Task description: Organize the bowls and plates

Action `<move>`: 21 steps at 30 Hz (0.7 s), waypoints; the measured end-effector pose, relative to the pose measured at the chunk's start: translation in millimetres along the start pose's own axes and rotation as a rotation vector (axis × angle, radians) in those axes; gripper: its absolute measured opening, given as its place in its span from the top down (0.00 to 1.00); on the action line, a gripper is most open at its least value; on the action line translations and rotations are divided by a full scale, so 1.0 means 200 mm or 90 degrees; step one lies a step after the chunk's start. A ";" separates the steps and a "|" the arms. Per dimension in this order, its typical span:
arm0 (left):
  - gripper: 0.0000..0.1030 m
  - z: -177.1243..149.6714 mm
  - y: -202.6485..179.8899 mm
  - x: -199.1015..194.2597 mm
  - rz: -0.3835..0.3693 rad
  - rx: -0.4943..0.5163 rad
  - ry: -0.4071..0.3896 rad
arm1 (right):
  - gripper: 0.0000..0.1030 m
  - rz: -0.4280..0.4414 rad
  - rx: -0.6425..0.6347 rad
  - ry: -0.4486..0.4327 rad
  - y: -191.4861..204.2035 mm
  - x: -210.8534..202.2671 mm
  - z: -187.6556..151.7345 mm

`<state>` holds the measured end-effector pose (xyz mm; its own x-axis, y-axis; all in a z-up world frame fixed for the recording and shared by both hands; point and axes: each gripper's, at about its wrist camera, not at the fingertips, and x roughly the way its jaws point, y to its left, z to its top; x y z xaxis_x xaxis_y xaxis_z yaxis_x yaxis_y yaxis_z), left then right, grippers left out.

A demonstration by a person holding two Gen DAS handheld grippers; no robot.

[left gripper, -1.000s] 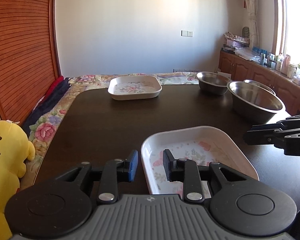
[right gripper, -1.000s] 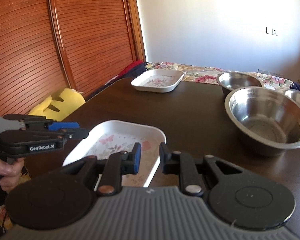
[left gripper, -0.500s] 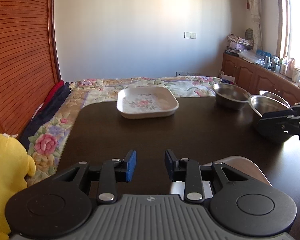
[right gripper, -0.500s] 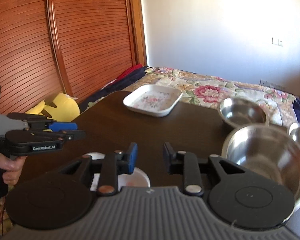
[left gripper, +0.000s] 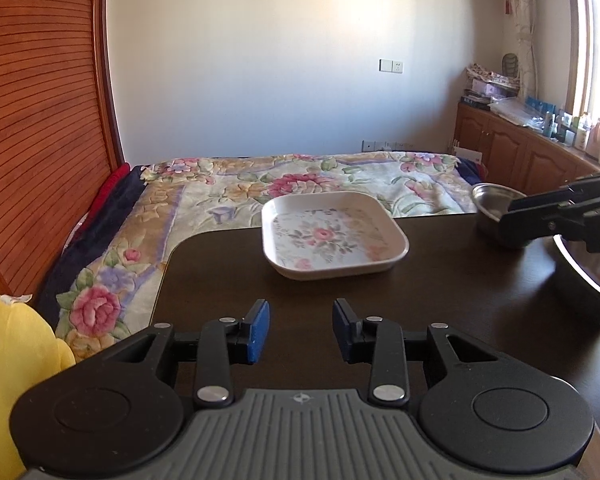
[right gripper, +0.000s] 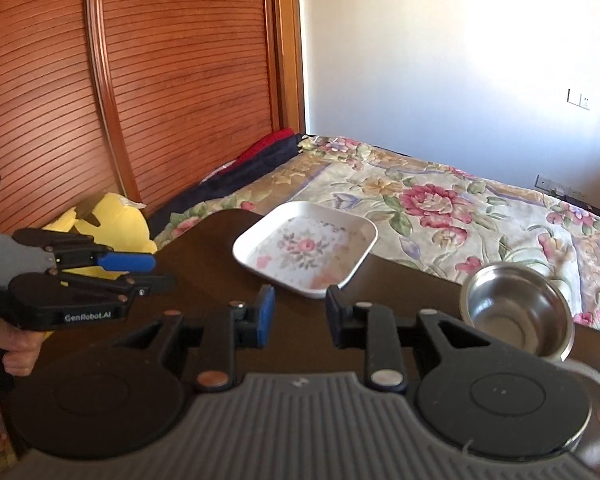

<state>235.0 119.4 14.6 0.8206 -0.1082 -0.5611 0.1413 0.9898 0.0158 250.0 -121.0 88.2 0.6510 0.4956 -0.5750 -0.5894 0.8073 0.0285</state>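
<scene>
Dark tabletop [left gripper: 440, 304] carries everything; a flowered bed [left gripper: 300, 184] lies just past its far edge.

Big steel bowl [left gripper: 580, 276] sits at the right edge of the left view, mostly cut off. The floral square plate [left gripper: 332, 236] rests flat near the far edge of the tabletop, dead ahead of the left hand-held gripper [left gripper: 301, 330] with bare wood between them. It is near-square, so no real long axis; its near rim faces the left hand-held gripper roughly broadside.

From the right hand-held gripper [right gripper: 300, 316] the same plate lies ahead and slightly left, corner-on. The small steel bowl [right gripper: 516, 312] sits ahead-right of it, closer than the plate.

Both hand-held grippers are spread and empty.

My read: left is squarer to the plate, right is nearer the small bowl. A straight push forward puts the left one on the plate's near rim.
</scene>
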 end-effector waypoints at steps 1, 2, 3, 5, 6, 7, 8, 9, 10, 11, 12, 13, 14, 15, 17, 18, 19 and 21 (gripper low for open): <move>0.63 0.01 0.01 0.02 0.000 -0.001 0.002 | 0.71 0.001 0.002 0.003 -0.01 0.02 0.02; 0.63 0.02 0.02 0.04 0.000 -0.002 0.004 | 0.71 0.002 0.005 0.007 -0.02 0.05 0.03; 0.63 0.03 0.03 0.06 -0.001 -0.003 0.007 | 0.71 0.003 0.009 0.010 -0.03 0.08 0.04; 0.63 0.05 0.05 0.10 0.001 -0.003 0.010 | 0.71 -0.001 0.016 0.018 -0.05 0.14 0.06; 0.62 0.07 0.05 0.12 0.002 -0.002 0.010 | 0.71 -0.002 0.022 0.022 -0.07 0.16 0.07; 0.62 0.08 0.07 0.14 0.003 -0.003 0.011 | 0.71 -0.003 0.026 0.025 -0.08 0.19 0.09; 0.61 0.09 0.08 0.16 0.002 -0.003 0.011 | 0.71 -0.005 0.030 0.028 -0.09 0.21 0.09; 0.61 0.11 0.08 0.18 0.001 -0.003 0.011 | 0.71 -0.007 0.033 0.031 -0.10 0.24 0.10; 0.61 0.12 0.09 0.20 0.001 -0.003 0.013 | 0.71 -0.009 0.034 0.033 -0.11 0.26 0.11; 0.61 0.13 0.09 0.22 0.000 -0.003 0.014 | 0.71 -0.012 0.036 0.035 -0.12 0.28 0.11; 0.61 0.14 0.10 0.24 0.001 -0.002 0.016 | 0.71 -0.015 0.038 0.037 -0.13 0.30 0.12; 0.61 0.14 0.10 0.26 0.001 -0.002 0.017 | 0.71 -0.017 0.040 0.041 -0.15 0.32 0.12; 0.61 0.15 0.11 0.28 0.002 -0.001 0.019 | 0.71 -0.018 0.043 0.044 -0.15 0.34 0.13; 0.61 0.15 0.11 0.29 0.003 -0.001 0.020 | 0.71 -0.019 0.046 0.048 -0.16 0.36 0.13; 0.61 0.15 0.12 0.33 0.004 0.000 0.024 | 0.71 -0.022 0.050 0.054 -0.18 0.39 0.13; 0.61 0.16 0.13 0.35 0.004 0.002 0.026 | 0.71 -0.023 0.052 0.057 -0.18 0.41 0.14; 0.61 0.16 0.13 0.36 0.005 0.002 0.027 | 0.71 -0.023 0.055 0.061 -0.19 0.43 0.14; 0.61 0.17 0.14 0.40 0.006 0.000 0.030 | 0.71 -0.026 0.061 0.072 -0.20 0.47 0.13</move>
<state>322.6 135.5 -1.3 0.7951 -0.0948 -0.5990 0.1336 0.9908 0.0206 347.7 -98.8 55.2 0.6121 0.4275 -0.6653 -0.5117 0.8555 0.0788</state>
